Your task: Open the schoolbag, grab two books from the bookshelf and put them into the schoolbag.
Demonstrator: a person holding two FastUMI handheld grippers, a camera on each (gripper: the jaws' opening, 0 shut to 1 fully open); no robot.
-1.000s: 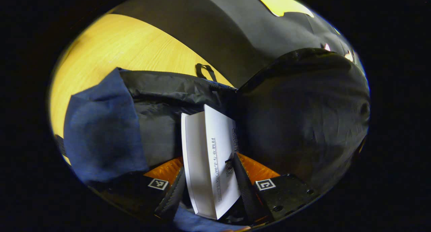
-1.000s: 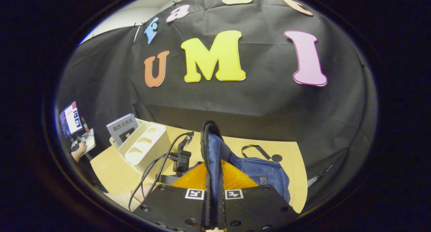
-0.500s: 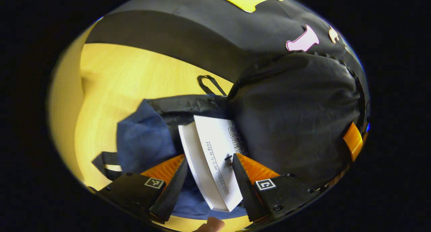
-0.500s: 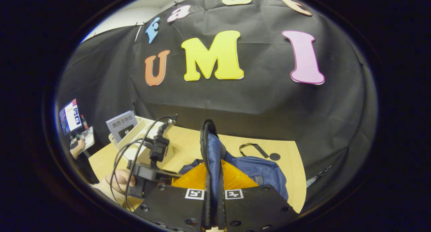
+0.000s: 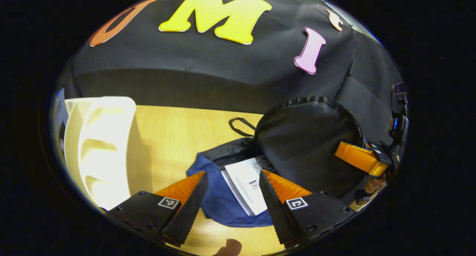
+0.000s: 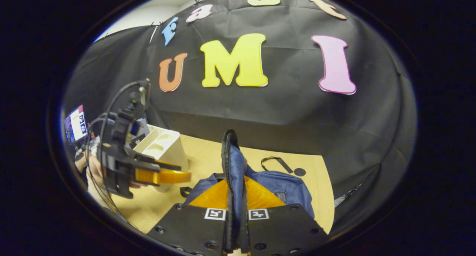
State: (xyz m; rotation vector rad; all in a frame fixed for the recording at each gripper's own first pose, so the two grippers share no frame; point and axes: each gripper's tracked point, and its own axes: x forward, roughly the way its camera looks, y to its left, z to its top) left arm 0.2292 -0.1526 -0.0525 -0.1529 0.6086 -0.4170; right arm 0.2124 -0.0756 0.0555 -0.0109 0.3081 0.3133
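Observation:
The blue schoolbag (image 5: 219,202) lies open on the wooden table. A white book (image 5: 243,183) rests inside its mouth. My left gripper (image 5: 232,174) hovers open above the bag, apart from the book. My right gripper (image 6: 234,181) is shut on the bag's zipper edge (image 6: 231,152) and holds the black-lined flap (image 5: 305,148) upright. In the left gripper view the right gripper (image 5: 340,155) shows at the flap's right side. In the right gripper view the left gripper (image 6: 184,172) shows at the left. The white bookshelf (image 6: 163,148) holds another book (image 6: 141,126), partly hidden behind the left gripper.
The bookshelf (image 5: 100,148) stands close at the left in the left gripper view. A black strap loop (image 5: 240,124) lies on the table (image 5: 174,137) behind the bag. A screen (image 6: 76,124) stands far left beyond the table. The black cloth wall runs behind.
My left gripper has pulled up and back out of the bag, leaving the white book inside. My right gripper has stayed shut on the bag's edge.

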